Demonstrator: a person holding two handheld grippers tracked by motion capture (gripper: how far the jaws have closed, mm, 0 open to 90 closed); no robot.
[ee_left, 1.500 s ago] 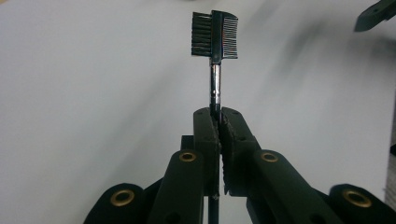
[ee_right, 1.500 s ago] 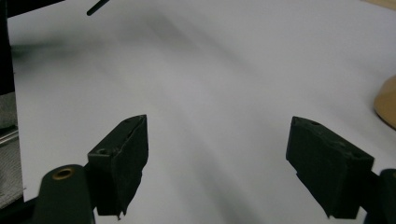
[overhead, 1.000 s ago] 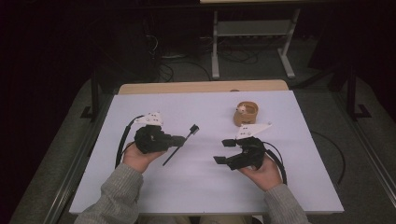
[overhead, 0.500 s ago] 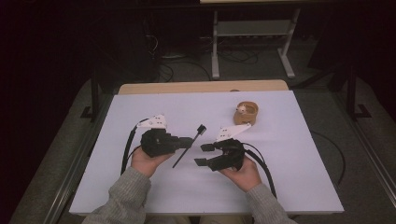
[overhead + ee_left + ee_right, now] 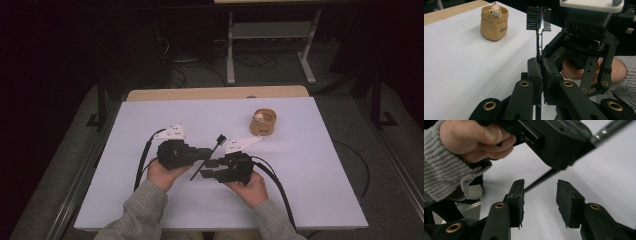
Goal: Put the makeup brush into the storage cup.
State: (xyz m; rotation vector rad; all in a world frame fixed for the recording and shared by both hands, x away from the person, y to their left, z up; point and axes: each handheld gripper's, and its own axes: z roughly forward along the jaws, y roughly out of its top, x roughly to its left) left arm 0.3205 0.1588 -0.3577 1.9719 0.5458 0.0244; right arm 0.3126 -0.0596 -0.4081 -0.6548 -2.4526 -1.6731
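A thin brush [image 5: 218,141] with a black comb-and-bristle head and a metal shaft is held aslant over the white table [image 5: 125,135]. My left gripper [image 5: 206,152] is shut on its shaft. In the left gripper view the brush [image 5: 538,37] stands up from the shut left gripper [image 5: 541,68], its head uppermost. My right gripper [image 5: 206,168] is open, facing left, just below the left one. In the right gripper view the right gripper [image 5: 540,195] is open, and the brush's dark handle [image 5: 541,178] runs beyond the gap, apart from both pads.
A small tan pot [image 5: 263,122] with a pale figure in it stands at the back right of the table, and it shows as the pot [image 5: 494,23] in the left gripper view. A cable [image 5: 277,187] trails from the right gripper to the front edge.
Both hands have moved toward the table's middle. The right gripper has swung left and now sits right beside the left gripper and the brush handle. The left stays shut on the brush.
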